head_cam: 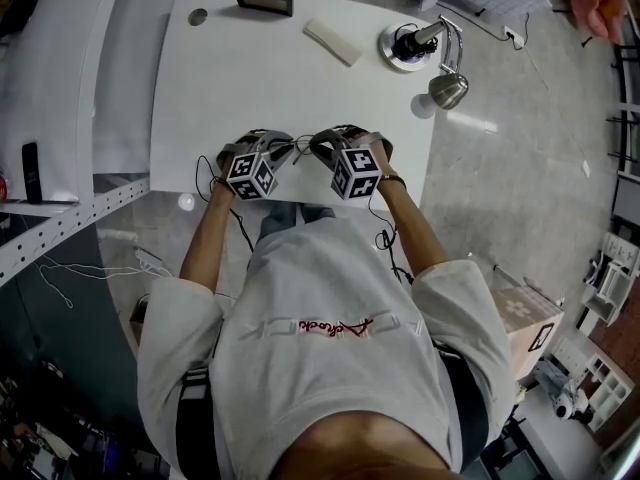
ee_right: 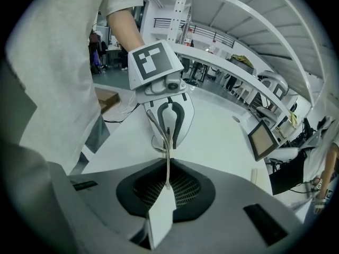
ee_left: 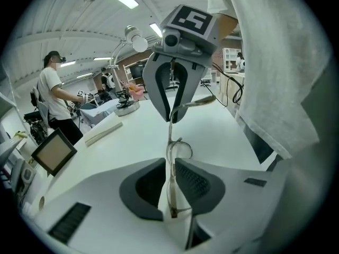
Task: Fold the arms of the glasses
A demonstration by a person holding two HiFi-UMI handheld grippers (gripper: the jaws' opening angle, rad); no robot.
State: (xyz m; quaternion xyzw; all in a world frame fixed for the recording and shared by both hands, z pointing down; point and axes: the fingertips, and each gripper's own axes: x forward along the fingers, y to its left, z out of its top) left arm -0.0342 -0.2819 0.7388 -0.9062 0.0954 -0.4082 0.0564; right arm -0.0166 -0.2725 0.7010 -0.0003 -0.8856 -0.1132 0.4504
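Left gripper (ee_left: 170,169) and right gripper (ee_right: 167,169) each pinched tight on the glasses (ee_left: 171,142), at white table's (head_cam: 250,78) near edge.

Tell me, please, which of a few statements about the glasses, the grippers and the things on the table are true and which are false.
1. The left gripper and the right gripper are both shut on the thin-framed glasses. True.
2. The glasses lie flat at the middle of the white table. False: they are held up between the grippers, by the table's near edge.
3. The silver desk lamp stands at the table's far right corner. True.
4. The cream rectangular bar lies between the grippers. False: it lies on the far side, beside the lamp.
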